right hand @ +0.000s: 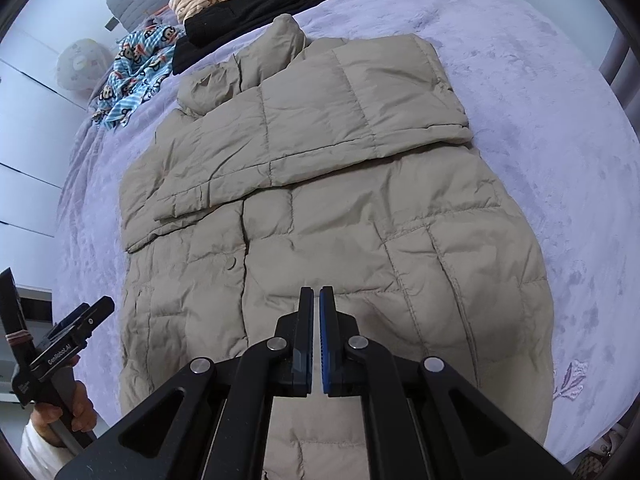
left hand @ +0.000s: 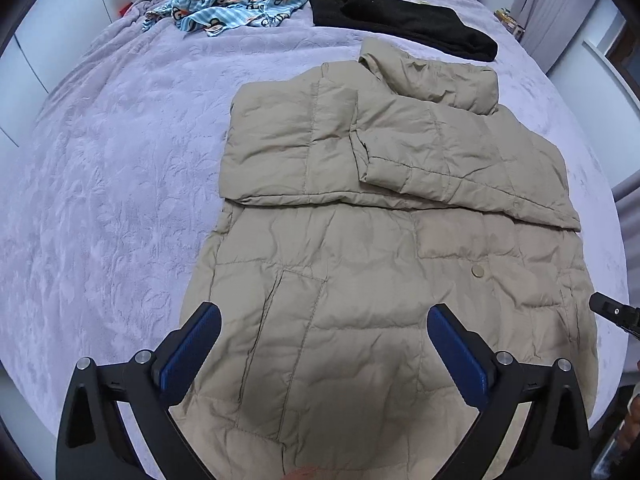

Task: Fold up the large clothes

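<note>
Sleeves already folded across jacket [left hand: 360, 248]. Left gripper [left hand: 324, 344] jaws wide apart, empty; right gripper [right hand: 316, 336] pinched together, empty. Next, probably: grab near hem, fold toward far collar.

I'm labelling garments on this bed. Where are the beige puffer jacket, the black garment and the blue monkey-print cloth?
beige puffer jacket [left hand: 360, 280]: left wrist view, front panel.
black garment [left hand: 400, 20]: left wrist view, its middle.
blue monkey-print cloth [left hand: 232, 4]: left wrist view, crumpled centre.
</note>
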